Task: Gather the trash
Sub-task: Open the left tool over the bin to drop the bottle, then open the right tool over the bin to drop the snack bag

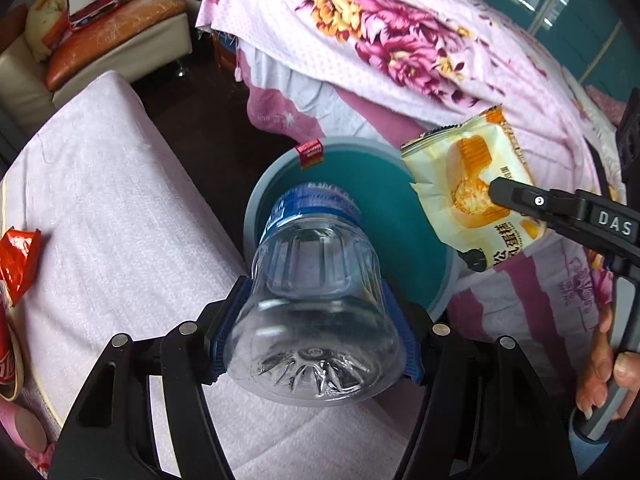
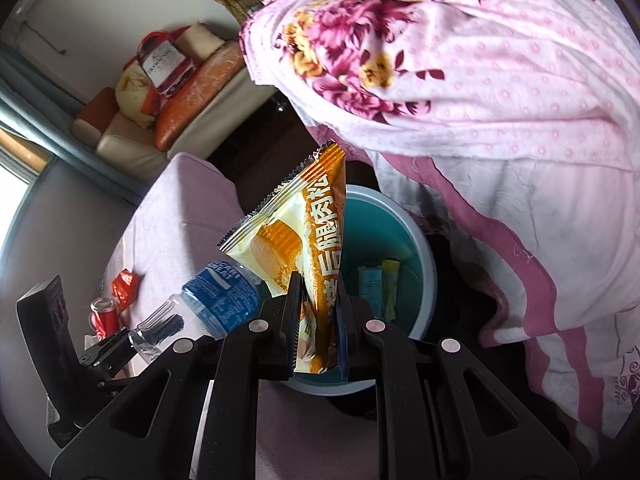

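I'm at the drop-off step: my left hand-held gripper (image 1: 316,316) clamps a plastic bottle (image 1: 316,280) and my right hand-held gripper (image 2: 318,320) pinches a snack wrapper (image 2: 304,236), both poised over the bin (image 2: 424,264); next I must release each squarely inside its rim.

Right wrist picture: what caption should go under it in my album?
Right hand-held gripper pinches a snack wrapper above the teal bin.
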The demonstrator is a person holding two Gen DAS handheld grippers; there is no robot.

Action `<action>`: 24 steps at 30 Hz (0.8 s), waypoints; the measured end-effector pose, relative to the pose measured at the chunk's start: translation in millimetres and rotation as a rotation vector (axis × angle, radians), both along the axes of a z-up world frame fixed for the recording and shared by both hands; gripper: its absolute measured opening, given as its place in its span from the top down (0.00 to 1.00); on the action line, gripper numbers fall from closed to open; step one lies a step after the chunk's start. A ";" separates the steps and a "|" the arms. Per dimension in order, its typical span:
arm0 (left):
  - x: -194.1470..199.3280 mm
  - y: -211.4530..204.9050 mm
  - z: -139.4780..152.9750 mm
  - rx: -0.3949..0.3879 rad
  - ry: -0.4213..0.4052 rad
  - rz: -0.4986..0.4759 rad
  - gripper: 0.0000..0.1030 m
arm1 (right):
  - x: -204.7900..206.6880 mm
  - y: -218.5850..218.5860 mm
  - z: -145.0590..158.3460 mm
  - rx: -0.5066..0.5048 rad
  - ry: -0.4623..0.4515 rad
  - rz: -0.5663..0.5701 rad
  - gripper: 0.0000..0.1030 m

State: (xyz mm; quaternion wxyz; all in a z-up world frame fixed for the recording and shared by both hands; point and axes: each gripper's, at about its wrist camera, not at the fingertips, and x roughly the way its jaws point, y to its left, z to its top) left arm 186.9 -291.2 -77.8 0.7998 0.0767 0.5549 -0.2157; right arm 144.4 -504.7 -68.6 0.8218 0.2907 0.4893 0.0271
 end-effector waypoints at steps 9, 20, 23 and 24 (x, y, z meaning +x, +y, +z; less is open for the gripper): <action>2.1 3.3 2.5 -0.006 -0.008 0.022 0.23 | 5.1 0.7 -8.7 -0.008 0.025 -0.002 0.86; -7.4 23.7 9.5 -0.041 -0.002 0.064 0.13 | 9.7 12.5 -10.3 -0.020 0.041 0.014 0.86; -8.3 31.4 12.2 -0.053 -0.004 0.083 0.13 | 10.6 16.4 -9.3 -0.028 0.044 0.021 0.86; -8.6 34.7 13.5 -0.060 -0.005 0.090 0.13 | 11.6 18.0 -9.1 -0.030 0.045 0.023 0.86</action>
